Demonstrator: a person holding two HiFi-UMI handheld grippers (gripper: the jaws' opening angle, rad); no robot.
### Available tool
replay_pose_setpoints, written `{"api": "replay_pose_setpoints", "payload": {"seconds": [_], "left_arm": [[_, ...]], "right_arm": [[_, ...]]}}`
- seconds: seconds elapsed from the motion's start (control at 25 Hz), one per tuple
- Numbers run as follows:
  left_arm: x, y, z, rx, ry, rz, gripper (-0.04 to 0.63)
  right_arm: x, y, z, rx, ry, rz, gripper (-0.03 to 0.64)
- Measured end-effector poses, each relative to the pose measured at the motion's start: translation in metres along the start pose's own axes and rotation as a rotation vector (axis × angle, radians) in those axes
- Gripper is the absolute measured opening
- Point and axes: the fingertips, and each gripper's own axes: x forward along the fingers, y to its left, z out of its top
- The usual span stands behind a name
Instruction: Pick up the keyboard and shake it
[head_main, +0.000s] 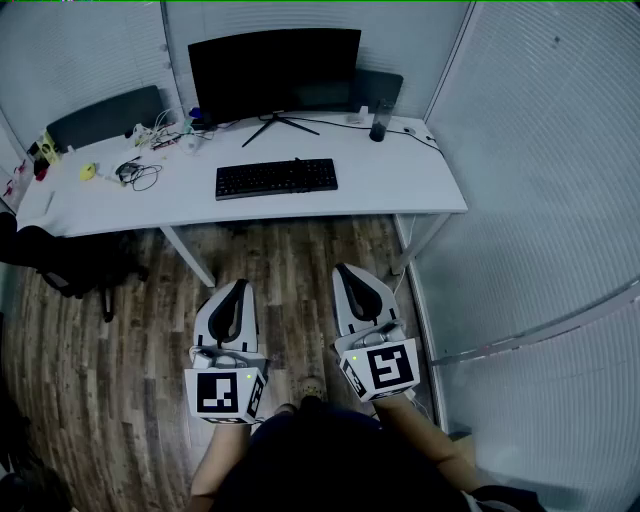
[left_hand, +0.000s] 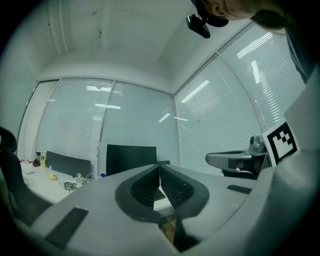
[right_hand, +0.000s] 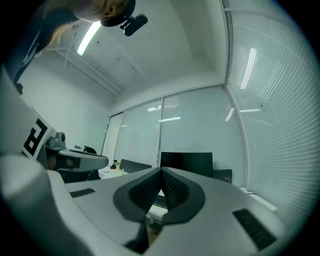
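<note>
A: L gripper (head_main: 238, 286), state?
B: Jaws pressed together, nothing btwn them. Held level over the floor (head_main: 120, 340), marker cube at the person's end.
A: R gripper (head_main: 348, 270)?
B: Same. Jaws together, empty, level. Sits beside the L one w/ a gap btwn; both tips point at the desk (head_main: 400, 185).
A: Keyboard (head_main: 276, 178)?
B: Black, flat on the desk, approx. mid-desk, near the front edge. Well apart from both grippers, untouched.
A: Behind it?
B: Monitor (head_main: 275, 62), dark screen, stand foot just behind the keyboard.
A: Other desk items?
B: Dark cup (head_main: 378, 122) to the monitor's right. Cables (head_main: 140, 172) in a tangle on the left part, small yellow obj. (head_main: 88, 171) beside them. More small bits at the far left corner, too small to ID.
A: Surroundings?
B: Wood floor. Dark chair (head_main: 70, 265) at the desk's left end. Blinds (head_main: 540, 170) behind glass along the right side & behind the desk.
</note>
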Motion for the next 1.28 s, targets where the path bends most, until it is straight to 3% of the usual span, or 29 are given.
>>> {"api": "replay_pose_setpoints", "payload": {"seconds": [0.44,0.84,1.28], "left_arm": [[0.035,-0.005,-0.023,-0.016,0.02,0.039,0.031],[0.089,0.037,-0.047,-0.046,0.034,0.047,0.032],[0.207,0.115,-0.055,-0.044,0.017,-0.007,0.032]], "right_arm": [[0.018,-0.049,-0.033,0.069,0.019,-0.027,0.029],[0.074,-0.08,-0.058,0.065,0.046,-0.037,0.031],[0.201,-0.116,-0.079,0.061,0.084,-0.096,0.04]]}}
